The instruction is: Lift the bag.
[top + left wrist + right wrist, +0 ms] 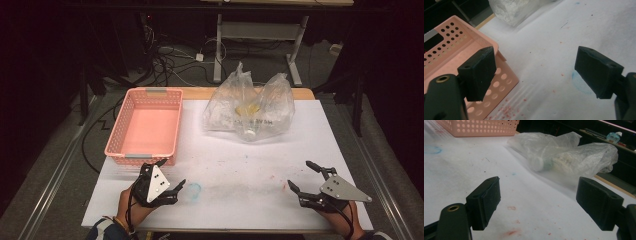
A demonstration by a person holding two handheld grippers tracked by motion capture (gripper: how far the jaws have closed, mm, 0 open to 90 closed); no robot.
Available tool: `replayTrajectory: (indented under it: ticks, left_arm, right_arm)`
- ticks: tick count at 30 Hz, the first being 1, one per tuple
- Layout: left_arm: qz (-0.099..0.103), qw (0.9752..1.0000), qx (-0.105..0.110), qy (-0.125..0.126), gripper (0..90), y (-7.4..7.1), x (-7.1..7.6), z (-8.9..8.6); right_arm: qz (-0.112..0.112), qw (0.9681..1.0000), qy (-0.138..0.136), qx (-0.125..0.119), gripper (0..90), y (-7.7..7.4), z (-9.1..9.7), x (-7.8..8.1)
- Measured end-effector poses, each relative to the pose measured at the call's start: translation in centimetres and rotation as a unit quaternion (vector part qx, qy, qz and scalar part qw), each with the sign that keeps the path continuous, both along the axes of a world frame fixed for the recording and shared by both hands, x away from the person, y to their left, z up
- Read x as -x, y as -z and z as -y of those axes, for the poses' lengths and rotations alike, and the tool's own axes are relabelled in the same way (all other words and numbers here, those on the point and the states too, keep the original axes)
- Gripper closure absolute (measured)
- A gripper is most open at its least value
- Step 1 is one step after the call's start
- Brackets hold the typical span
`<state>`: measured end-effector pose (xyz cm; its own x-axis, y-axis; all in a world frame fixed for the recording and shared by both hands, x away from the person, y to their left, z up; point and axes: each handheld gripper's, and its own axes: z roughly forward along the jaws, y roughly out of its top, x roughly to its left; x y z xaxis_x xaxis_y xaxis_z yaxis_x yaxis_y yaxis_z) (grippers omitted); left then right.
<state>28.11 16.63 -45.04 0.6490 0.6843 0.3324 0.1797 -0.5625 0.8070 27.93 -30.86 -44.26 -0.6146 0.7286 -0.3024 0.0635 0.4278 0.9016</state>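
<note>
A clear plastic bag (249, 107) lies at the back middle of the white table sheet (240, 165), with a bottle and something yellow inside; the right gripper view shows the bag (564, 155) ahead, the bottle's white cap toward me. An empty pink perforated basket (145, 125) stands at the back left; its near corner (499, 75) sits just under my left gripper's jaws. My left gripper (170, 175) rests open near the front left edge, beside the basket. My right gripper (300, 175) is open at the front right, nothing between its jaws.
The sheet carries faint red and blue stains, among them a blue ring (194, 192) beside the left gripper. Beyond the table are cables (165, 60) on the floor and the legs of another desk (220, 45). Dark surroundings flank both sides.
</note>
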Motion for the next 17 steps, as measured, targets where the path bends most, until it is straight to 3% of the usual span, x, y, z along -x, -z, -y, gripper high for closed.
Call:
replayTrajectory:
  ticks: [17]
  left_arm:
    - [-0.004,1.0,0.002,0.002,17.1,0.0,-0.49,0.41]
  right_arm:
    - [-0.003,1.0,-0.002,0.003,20.3,0.13,0.12,-0.16]
